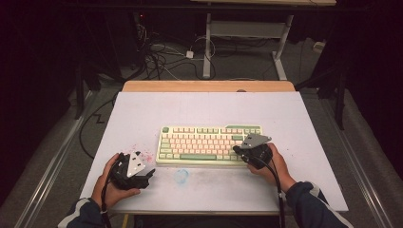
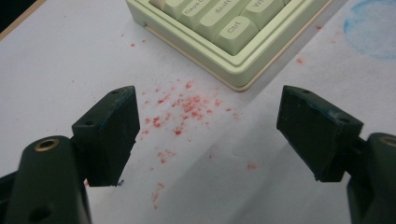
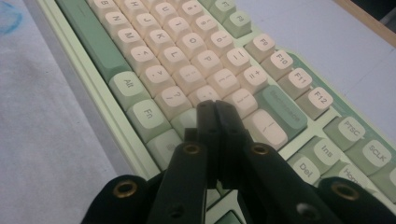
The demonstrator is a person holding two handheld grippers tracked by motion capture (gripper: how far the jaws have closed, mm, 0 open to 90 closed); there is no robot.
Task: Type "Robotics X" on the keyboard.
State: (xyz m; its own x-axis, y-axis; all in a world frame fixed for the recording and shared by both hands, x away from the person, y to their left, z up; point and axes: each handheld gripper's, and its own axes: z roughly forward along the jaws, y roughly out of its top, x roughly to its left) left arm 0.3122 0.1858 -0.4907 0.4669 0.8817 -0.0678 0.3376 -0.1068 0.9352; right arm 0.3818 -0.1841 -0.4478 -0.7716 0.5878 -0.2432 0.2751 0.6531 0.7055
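A cream and green keyboard (image 1: 209, 145) lies in the middle of the white tabletop (image 1: 209, 107). My right gripper (image 1: 236, 149) hovers over the keyboard's right end, jaws pressed together with nothing between them. In the right gripper view its tips (image 3: 215, 105) sit just above the keys near the right shift. My left gripper (image 1: 151, 173) rests on the table to the front left of the keyboard, jaws wide apart and empty. In the left gripper view its pads (image 2: 114, 133) frame red specks on the table, with the keyboard's corner (image 2: 233, 46) beyond them.
A blue smudge (image 1: 181, 175) marks the tabletop in front of the keyboard, and red specks (image 1: 142, 152) lie left of it. Beyond the far wooden edge (image 1: 209, 86) are cables on the floor and a desk frame (image 1: 247, 33).
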